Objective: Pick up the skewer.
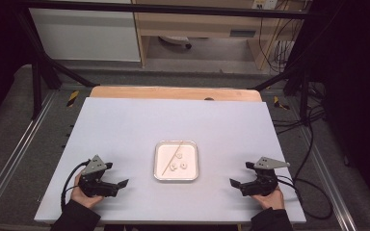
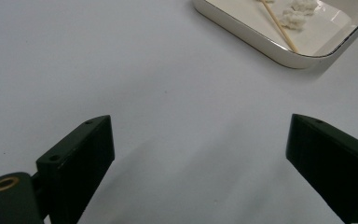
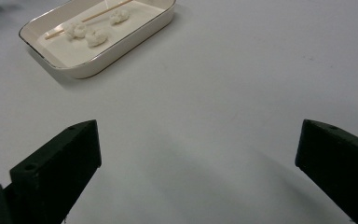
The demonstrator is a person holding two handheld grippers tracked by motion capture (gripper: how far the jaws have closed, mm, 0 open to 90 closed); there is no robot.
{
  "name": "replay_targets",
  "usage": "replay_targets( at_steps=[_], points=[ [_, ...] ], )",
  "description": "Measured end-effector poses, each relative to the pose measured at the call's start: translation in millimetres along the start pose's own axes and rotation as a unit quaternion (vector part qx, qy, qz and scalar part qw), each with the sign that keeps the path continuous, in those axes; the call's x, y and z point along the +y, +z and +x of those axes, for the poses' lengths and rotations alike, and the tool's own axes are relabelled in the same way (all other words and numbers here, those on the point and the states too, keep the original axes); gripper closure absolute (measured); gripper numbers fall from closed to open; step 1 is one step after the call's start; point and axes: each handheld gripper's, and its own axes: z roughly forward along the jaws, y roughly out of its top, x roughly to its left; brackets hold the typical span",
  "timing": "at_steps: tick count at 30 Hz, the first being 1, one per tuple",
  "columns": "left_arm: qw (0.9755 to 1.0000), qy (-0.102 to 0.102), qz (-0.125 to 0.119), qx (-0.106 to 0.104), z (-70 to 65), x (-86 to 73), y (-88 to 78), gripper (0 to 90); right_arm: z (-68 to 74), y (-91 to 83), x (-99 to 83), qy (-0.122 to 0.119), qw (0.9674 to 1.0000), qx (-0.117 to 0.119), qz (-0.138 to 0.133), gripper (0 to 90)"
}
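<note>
our left gripper (image 1: 121,183) and right gripper (image 1: 234,182) rest on the surface (image 1: 125,125), jaws spread wide with nothing between them, one on each side of the tray (image 1: 176,178). in the tray lie a skewer (image 1: 171,158) and three small white pieces (image 1: 178,166), the skewer just beside them. we judge the skewer the tricky part: thin and flat against the tray floor, it may slip from our jaws or roll. the pieces look soft and could crumble if we squeeze hard, and a nudge at the rim may slide the tray.
</note>
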Motion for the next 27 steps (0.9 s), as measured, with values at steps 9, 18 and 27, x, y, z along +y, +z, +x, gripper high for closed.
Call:
replay_targets(
  at_steps=[9,18,27],
  points=[
    [1.0,0.002,0.001,0.002,-1.7,1.6,0.4,8.0,0.2,0.6,0.1,-0.001,1.0,-0.001,0.0,0.6],
    [1.0,0.003,0.007,0.001,-4.8,4.5,3.2,9.0,1.1,1.3,0.0,-0.003,1.0,0.0,0.006,0.6],
    [0.9999,0.009,0.008,0.0,-9.0,9.2,7.6,9.7,1.1,2.3,0.1,-0.006,0.9999,-0.001,0.008,0.6]
  ],
)
